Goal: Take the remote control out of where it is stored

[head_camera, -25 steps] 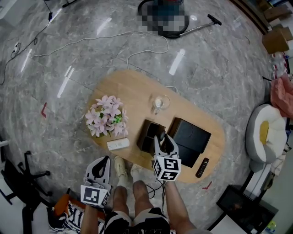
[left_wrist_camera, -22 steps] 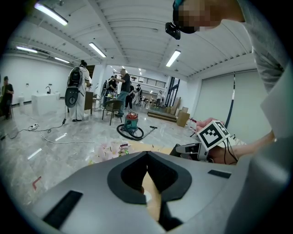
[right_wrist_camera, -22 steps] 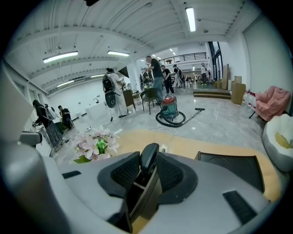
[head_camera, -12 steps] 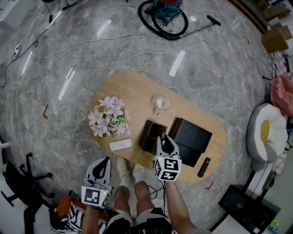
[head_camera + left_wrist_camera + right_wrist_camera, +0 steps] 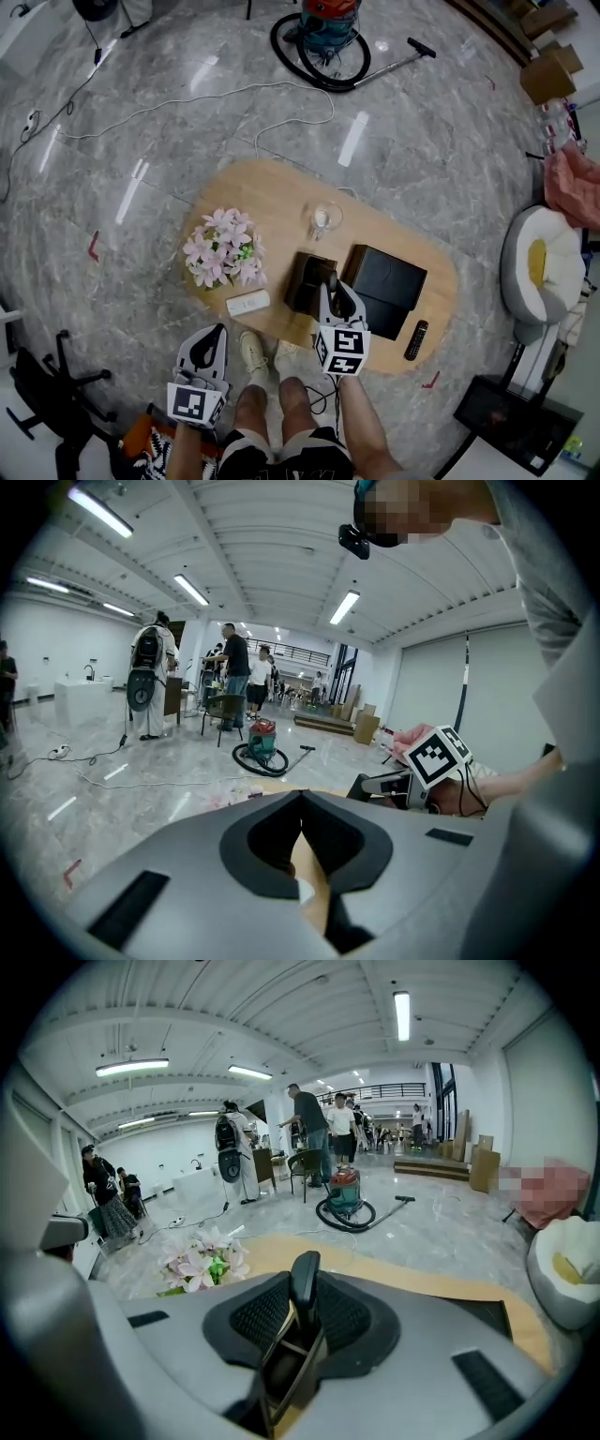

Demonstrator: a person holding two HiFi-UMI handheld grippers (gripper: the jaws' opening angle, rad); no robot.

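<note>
A slim black remote control (image 5: 304,1288) stands upright between the pads of my right gripper (image 5: 298,1309), which has just been closing and is now shut on it. Under it is the open dark holder (image 5: 277,1377), seen in the head view as a small dark box (image 5: 304,277) near the front edge of the wooden table (image 5: 272,192). In that view my right gripper (image 5: 330,285) hangs just over the holder. My left gripper (image 5: 207,341) is off the table's front edge, by the person's legs, and it holds nothing. Its jaw tips meet (image 5: 301,803).
On the table are pink flowers (image 5: 225,248), a glass (image 5: 322,218), a white remote (image 5: 247,303), a larger black box (image 5: 386,281) right of the holder, and another black remote (image 5: 415,339) at the front right. A vacuum cleaner (image 5: 323,33) and cables lie on the floor beyond.
My right gripper has closed on the black remote in the holder and risen slightly with it. The left gripper has stayed where it was.
</note>
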